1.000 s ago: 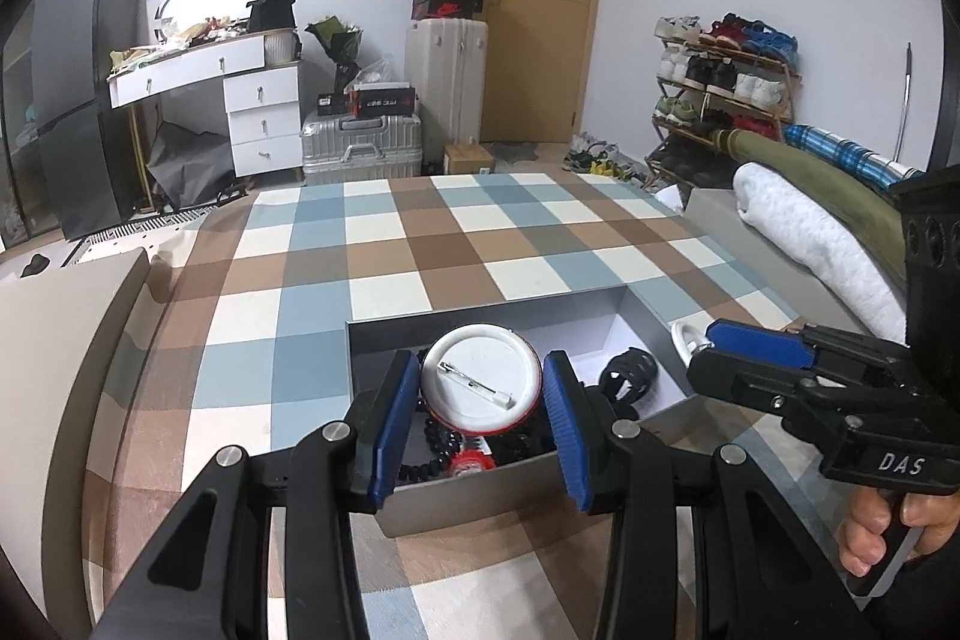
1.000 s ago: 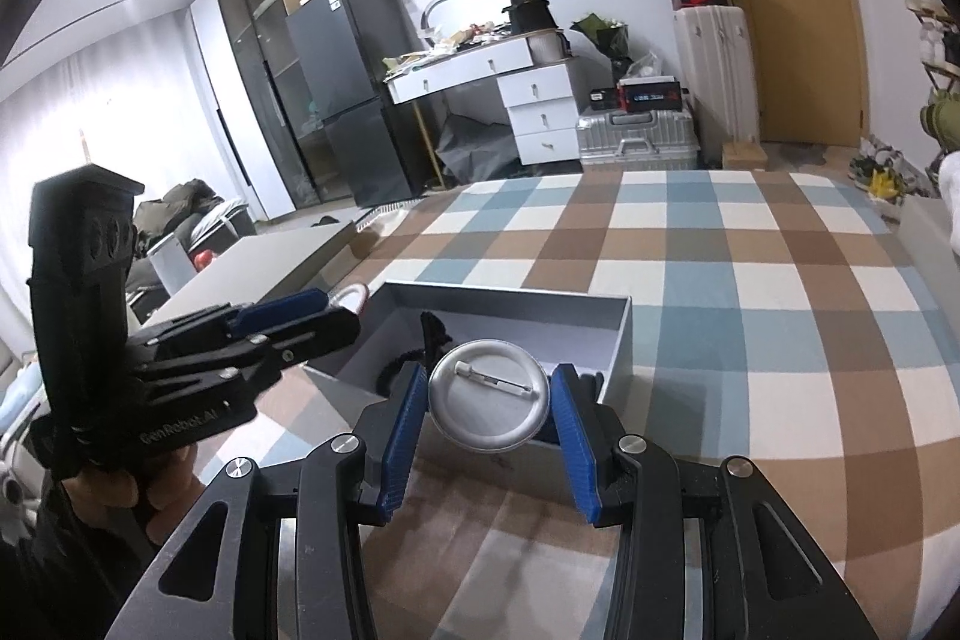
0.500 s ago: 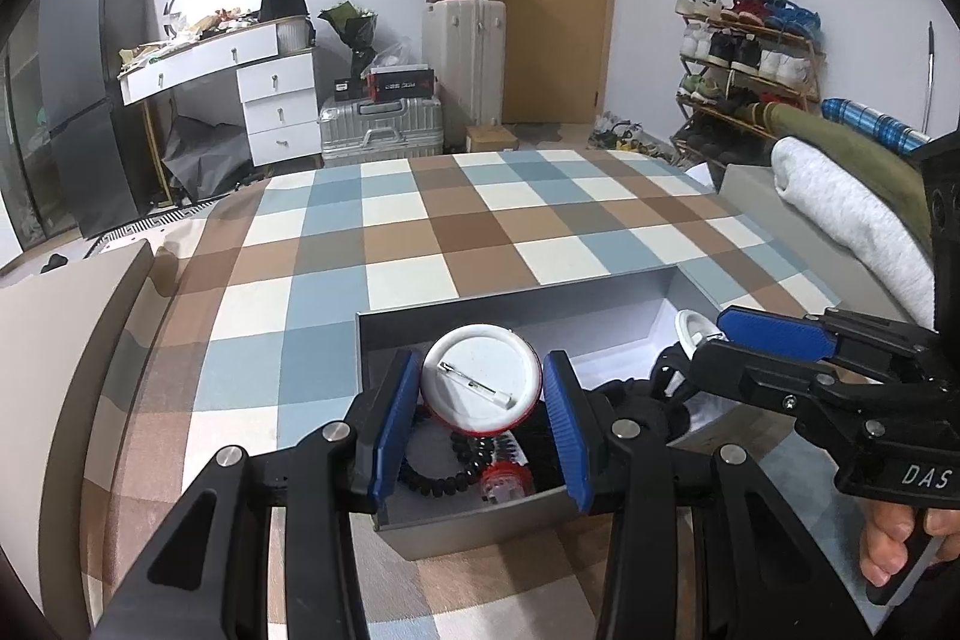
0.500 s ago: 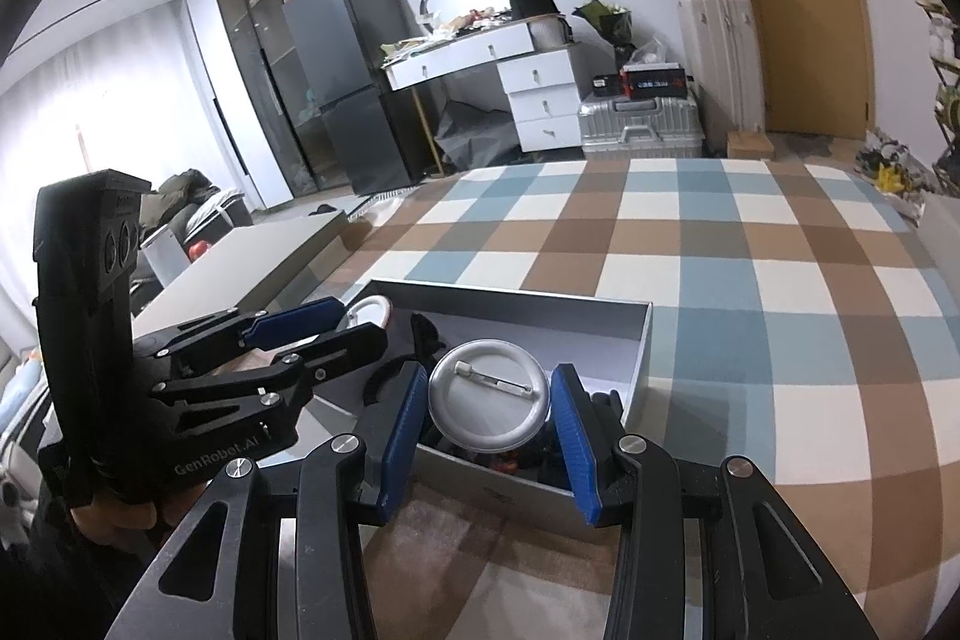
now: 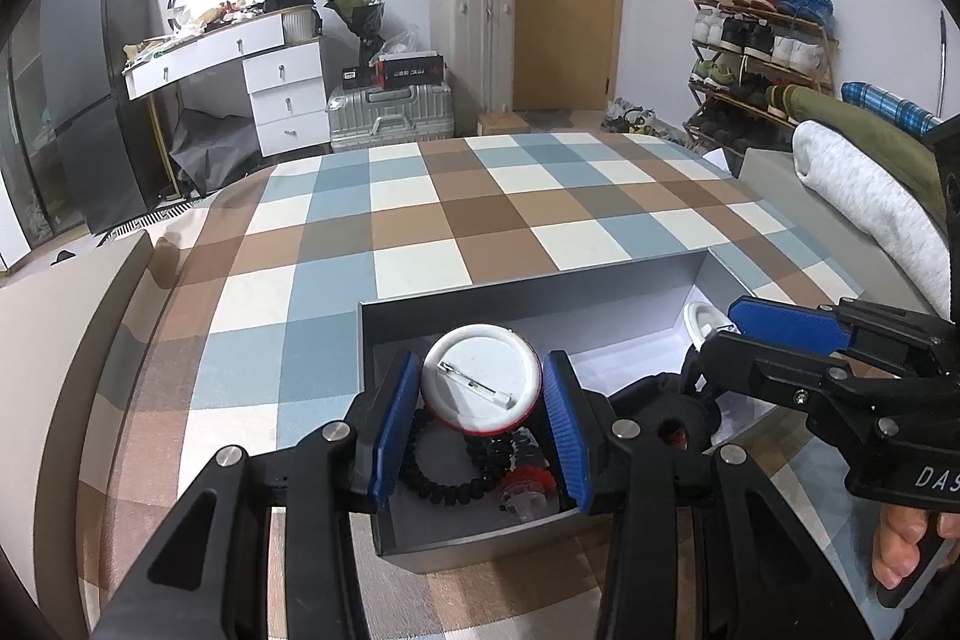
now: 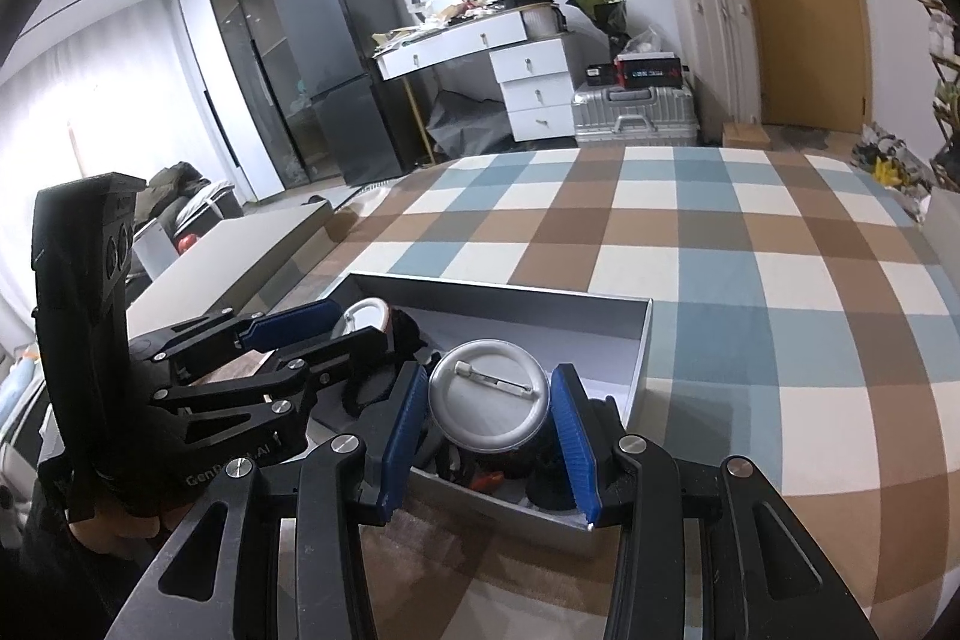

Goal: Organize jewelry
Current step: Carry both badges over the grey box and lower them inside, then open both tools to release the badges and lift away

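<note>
A grey open box [image 5: 540, 280] stands on the checked cloth; it also shows in the right wrist view [image 6: 642, 340]. My left gripper [image 5: 480, 388] is shut on a round white pin badge with a red rim [image 5: 477, 379], pin side up, above the box's near left part. My right gripper [image 6: 489, 403] is shut on a round silver pin badge [image 6: 489, 400], held over the box. Inside the box lie a black bead bracelet [image 5: 438, 484], a red-and-clear trinket [image 5: 525, 487] and other dark pieces. The right gripper also shows in the left wrist view [image 5: 714, 328].
The checked blue, brown and white cloth [image 5: 480, 208] covers the surface. A rolled white blanket [image 5: 864, 202] lies at the right. A grey panel [image 6: 228, 250] lies at the left. Suitcases, a desk and a shoe rack stand beyond.
Both grippers have moved forward and down over the box with their badges still held. The box contents show more fully now.
</note>
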Motion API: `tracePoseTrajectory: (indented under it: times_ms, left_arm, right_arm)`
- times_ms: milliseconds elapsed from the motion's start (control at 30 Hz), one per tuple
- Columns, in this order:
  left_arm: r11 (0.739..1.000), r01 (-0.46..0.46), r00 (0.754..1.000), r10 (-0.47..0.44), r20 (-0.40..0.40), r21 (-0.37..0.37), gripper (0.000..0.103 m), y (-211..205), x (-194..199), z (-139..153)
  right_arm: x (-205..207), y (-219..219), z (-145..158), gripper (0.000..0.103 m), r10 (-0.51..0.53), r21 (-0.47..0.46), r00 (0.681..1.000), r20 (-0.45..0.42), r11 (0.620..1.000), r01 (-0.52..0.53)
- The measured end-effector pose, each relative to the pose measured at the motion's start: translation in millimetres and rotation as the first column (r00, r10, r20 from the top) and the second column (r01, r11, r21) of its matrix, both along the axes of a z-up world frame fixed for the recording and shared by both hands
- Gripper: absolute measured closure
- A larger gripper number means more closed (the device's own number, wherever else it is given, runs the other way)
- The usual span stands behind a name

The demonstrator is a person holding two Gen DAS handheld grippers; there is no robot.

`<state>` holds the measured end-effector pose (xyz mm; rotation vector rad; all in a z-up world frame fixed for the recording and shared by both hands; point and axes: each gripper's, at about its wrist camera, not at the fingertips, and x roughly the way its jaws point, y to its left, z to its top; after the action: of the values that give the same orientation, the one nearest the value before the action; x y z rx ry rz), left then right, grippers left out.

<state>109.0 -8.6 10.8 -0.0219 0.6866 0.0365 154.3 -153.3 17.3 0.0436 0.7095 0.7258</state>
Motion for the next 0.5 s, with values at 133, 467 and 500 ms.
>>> tracePoseTrajectory:
  times_ms: [133, 467, 500]
  left_arm:
    - [1.000, 0.003, 1.000, -0.003, -0.006, 0.002, 0.066, -2, 1, 0]
    - [0.998, 0.015, 1.000, -0.014, 0.020, -0.064, 0.047, 3, -12, 8]
    - [0.997, 0.020, 0.999, -0.018, 0.030, -0.068, 0.042, 2, -16, 10]
  right_arm:
    - [1, 1, -1, 0.061, 0.004, -0.002, 1.000, -0.004, 1.000, -0.004]
    - [-6, -4, 4, 0.041, -0.004, -0.024, 1.000, 0.024, 1.000, 0.005]
    - [-7, -5, 5, 0.038, -0.006, -0.025, 1.000, 0.025, 1.000, 0.007]
